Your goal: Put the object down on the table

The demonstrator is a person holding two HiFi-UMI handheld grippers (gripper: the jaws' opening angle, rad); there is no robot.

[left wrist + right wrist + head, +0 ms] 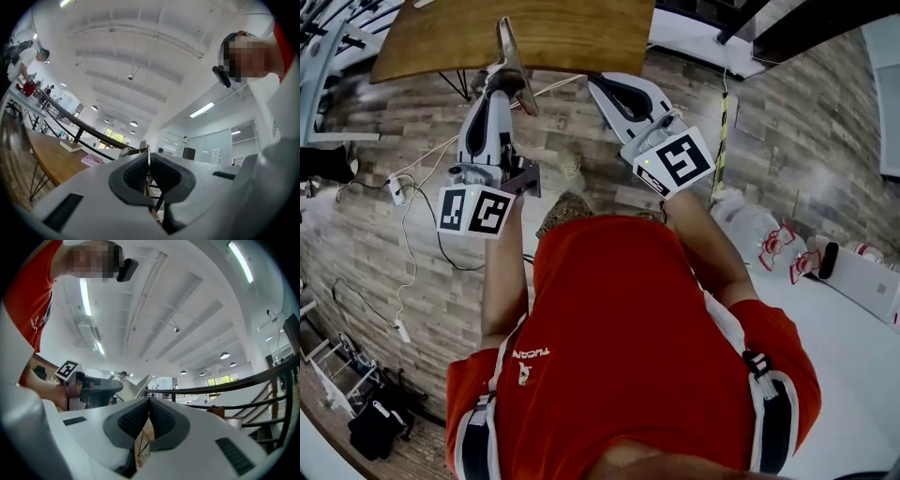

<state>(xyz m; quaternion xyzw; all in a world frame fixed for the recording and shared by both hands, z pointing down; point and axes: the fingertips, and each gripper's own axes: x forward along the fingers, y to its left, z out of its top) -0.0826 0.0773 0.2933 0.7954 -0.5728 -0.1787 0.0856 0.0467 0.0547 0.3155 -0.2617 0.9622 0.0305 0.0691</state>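
Observation:
A thin flat silvery-beige plate [512,54] stands on edge, pinched at its lower part by my left gripper [508,82], which points toward the wooden table [516,33] ahead. In the left gripper view the plate [148,151] shows only as a thin edge between the closed pads of the left gripper [148,158]. The right gripper view shows the same plate [138,386] from the side, sticking out of the left gripper. My right gripper [599,84] is held up beside it, shut with nothing between its pads [161,416]. Both grippers hang over the floor, short of the table's near edge.
A book [71,146] and a pink booklet [93,160] lie on the wooden table [47,161]. Cables and a power strip [397,191] run over the plank floor. A white table [853,375] with red-and-white items [778,246] stands at my right. A black railing [225,387] crosses ahead.

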